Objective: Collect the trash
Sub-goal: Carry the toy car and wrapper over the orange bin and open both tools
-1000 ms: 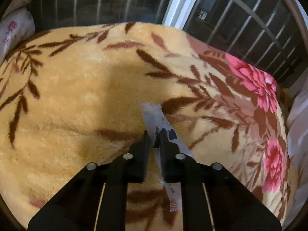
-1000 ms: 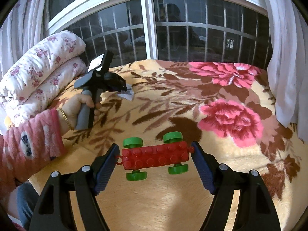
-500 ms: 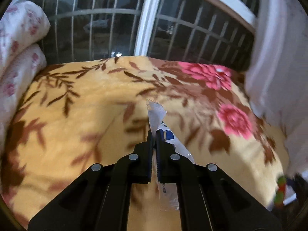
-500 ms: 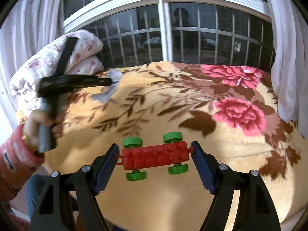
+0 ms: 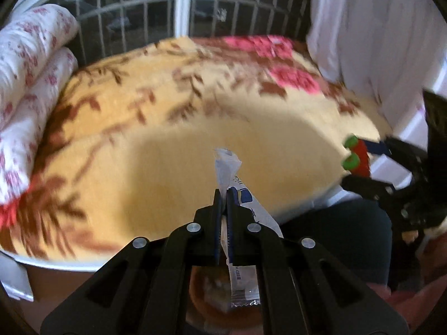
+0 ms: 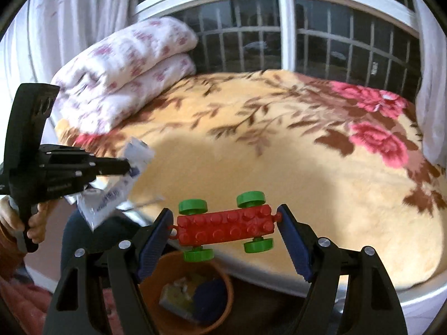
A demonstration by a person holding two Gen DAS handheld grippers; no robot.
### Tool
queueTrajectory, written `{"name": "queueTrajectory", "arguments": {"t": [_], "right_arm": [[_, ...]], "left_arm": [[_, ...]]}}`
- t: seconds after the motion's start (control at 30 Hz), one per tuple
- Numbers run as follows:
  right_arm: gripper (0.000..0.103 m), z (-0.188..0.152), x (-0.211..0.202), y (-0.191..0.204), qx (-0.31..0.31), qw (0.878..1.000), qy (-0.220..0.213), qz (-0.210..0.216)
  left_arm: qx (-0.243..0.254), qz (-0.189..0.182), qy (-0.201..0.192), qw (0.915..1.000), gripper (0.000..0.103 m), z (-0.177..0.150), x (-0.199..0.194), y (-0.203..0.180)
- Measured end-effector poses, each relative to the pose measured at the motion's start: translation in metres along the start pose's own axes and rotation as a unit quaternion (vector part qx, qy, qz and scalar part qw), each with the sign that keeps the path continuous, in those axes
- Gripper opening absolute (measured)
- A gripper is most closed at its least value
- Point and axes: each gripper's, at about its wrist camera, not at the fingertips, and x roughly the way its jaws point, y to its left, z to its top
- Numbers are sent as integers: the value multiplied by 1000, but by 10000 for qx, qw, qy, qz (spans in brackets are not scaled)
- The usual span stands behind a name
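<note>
My left gripper is shut on a white plastic wrapper with blue print, held in the air at the bed's front edge; the wrapper also shows in the right wrist view. My right gripper is shut on a red toy brick car with green wheels, gripped end to end. An orange bin with trash inside sits on the floor below both grippers, and shows under the wrapper in the left wrist view.
The bed carries a yellow floral blanket. A folded white floral quilt lies at its far left. A barred window and white curtains stand behind. The person's legs are beside the bin.
My left gripper has lifted the wrapper off the blanket and drawn back past the bed's front edge, over the bin. My right gripper has drawn back with the toy car over the bin.
</note>
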Motion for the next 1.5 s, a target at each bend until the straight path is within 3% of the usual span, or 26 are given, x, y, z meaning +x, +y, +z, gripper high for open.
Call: {"name": "queueTrajectory", "arguments": {"t": [0.1,0.27,0.47,0.57,0.87,0.93,0.97,1.0,1.03,1.1,1.37,1.5], "right_arm": [[75,-22,7,19,-121,9993,302,173],[75,-59,35,42,-200,9944,922,468],[75,-91,81,57,-271,9828,1696,686],[75,-103,102,64,-392,9769,1996,660],[75,-126,149,71,-454,9616,2626,661],[80,-127,154,68,-430,9603,2684,628],[88,-127,156,67,-394,9598,2707,634],[91,-126,158,68,-366,9597,2714,631],[91,-126,158,66,-334,9598,2716,622],[92,-128,157,63,-288,9599,2721,618],[92,-127,145,53,-94,9663,2538,430],[92,-118,125,49,-2,9752,2205,220]], "left_arm": [[142,-4,226,9996,3,-31,5,-11],[-24,-172,717,9973,3,-75,29,-8],[-312,-229,1472,9883,3,-116,79,0],[-649,-322,1835,9803,3,-127,101,9],[-813,-51,2486,9652,3,-152,141,16],[-845,-11,2605,9618,3,-156,146,15],[-857,24,2640,9607,6,-157,148,14],[-880,82,2676,9595,19,-158,150,15],[-900,151,2690,9588,47,-158,151,16],[-919,324,2622,9601,72,-157,148,22],[-941,507,2534,9615,76,-152,142,25],[-905,638,2218,9688,81,-140,127,23]]}}
